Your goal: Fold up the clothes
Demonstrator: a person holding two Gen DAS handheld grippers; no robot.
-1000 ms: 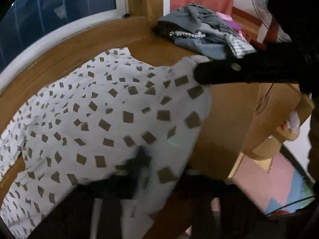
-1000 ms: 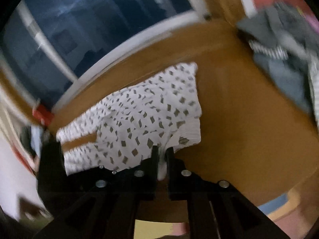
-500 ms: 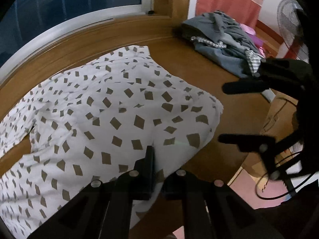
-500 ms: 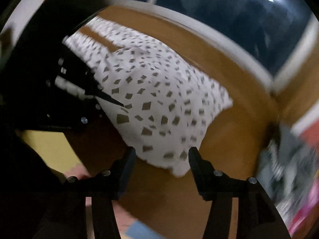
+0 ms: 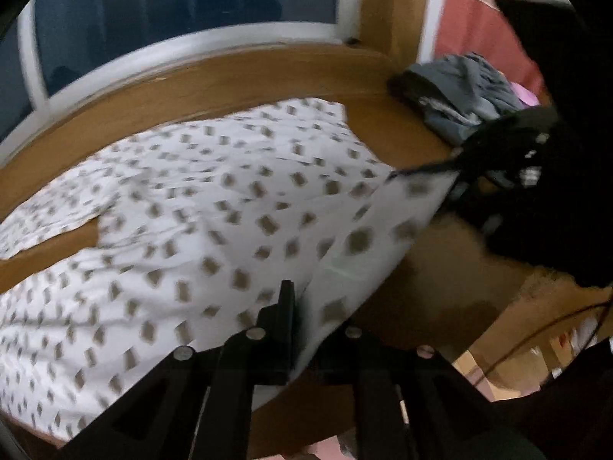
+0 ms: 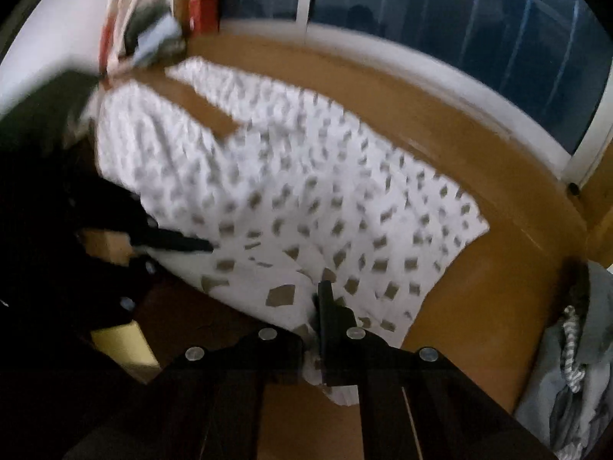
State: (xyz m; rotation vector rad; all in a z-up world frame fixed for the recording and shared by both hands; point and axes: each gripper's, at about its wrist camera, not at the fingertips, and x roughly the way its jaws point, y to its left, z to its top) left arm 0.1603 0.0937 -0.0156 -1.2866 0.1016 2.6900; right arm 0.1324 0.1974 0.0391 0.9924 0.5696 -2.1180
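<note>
White cloth with brown squares, a pair of trousers (image 5: 214,207), is lying spread on the wooden platform (image 5: 237,80) under the window (image 5: 184,4), its two legs running away to our left side. We are judging the fold as barely begun: the trousers are lying flat and single-layered, and only the waist end nearest us is coming up off the wood. Bringing one half over the other is all left to do, and so is the heap of grey clothes (image 5: 463,92) waiting well apart at the far right corner.

Our left gripper (image 5: 302,306) is pinching the near edge of the waist, fingers clenched on the cloth. Our right gripper (image 6: 316,306) is doing the same at its own corner, fingers closed on the fabric; in the left view it is showing as a dark shape lifting that corner.

Half a second ago the right fingers were standing wide apart above the cloth, gripping nothing; now they are biting the hem, and the edge between our two grips is rising and tightening
</note>
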